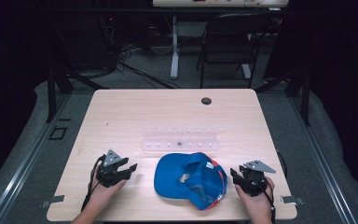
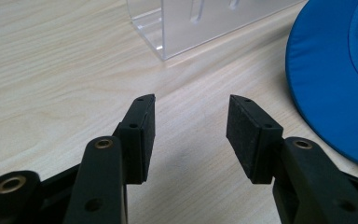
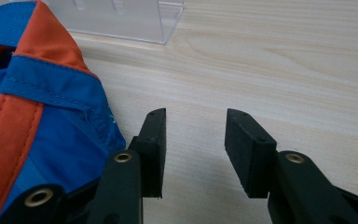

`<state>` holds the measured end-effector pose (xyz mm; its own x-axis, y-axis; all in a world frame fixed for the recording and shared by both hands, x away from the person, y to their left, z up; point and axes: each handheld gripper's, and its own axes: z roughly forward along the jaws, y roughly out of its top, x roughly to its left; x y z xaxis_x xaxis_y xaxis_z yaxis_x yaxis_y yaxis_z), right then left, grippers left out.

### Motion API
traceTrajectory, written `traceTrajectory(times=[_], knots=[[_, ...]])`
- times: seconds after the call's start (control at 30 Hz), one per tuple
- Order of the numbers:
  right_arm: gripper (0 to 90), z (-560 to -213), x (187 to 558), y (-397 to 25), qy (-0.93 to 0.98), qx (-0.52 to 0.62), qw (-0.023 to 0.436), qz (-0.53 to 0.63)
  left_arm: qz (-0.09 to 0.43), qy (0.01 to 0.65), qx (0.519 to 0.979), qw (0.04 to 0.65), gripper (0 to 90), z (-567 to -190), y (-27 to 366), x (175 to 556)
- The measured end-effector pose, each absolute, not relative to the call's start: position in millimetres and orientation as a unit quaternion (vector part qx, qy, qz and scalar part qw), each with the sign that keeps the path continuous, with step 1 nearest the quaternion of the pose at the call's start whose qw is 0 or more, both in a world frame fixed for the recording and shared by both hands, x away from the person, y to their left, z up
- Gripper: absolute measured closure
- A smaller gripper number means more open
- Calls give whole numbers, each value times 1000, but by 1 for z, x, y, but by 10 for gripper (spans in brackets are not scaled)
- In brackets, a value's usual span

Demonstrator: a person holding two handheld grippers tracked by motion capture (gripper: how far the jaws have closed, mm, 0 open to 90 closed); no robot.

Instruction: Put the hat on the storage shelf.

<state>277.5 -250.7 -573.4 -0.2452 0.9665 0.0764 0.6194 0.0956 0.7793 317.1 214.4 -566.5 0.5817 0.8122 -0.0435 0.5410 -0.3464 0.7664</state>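
In the lower middle of the high view a blue baseball cap (image 1: 189, 180) is seen lying upside down on the wooden table (image 1: 121, 112), its brim toward the left and its orange-trimmed inside turned up. At lower left the left gripper (image 1: 131, 167) is held low over the table with its jaws spread and nothing between them; in the left gripper view the cap's brim (image 2: 335, 88) lies off to the right, apart from the pads. At lower right the right gripper (image 1: 233, 173) is likewise spread and empty, and in the right gripper view the cap's orange-edged rim (image 3: 37, 84) lies just beside the left jaw.

A slip is judged likely if only one thin layer of fabric is pinched, since the soft crown could fold or drag across the smooth table. Farther back, in the middle of the frame, a clear acrylic stand (image 1: 181, 139) sits just beyond the cap; it could be knocked if the cap is swung or pushed forward.
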Motion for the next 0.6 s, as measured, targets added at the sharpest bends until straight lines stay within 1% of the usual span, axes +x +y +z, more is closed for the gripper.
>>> traceTrajectory(times=[0.27,0.53,0.6], knots=[[583,-570,276,-250,700,576,226,357,178,418,802,387,523,-565,214,316],[601,-560,271,-248,705,583,201,351,177,419,800,392,523,-563,216,315],[601,-559,271,-247,706,581,202,350,177,419,799,393,523,-563,216,315]])
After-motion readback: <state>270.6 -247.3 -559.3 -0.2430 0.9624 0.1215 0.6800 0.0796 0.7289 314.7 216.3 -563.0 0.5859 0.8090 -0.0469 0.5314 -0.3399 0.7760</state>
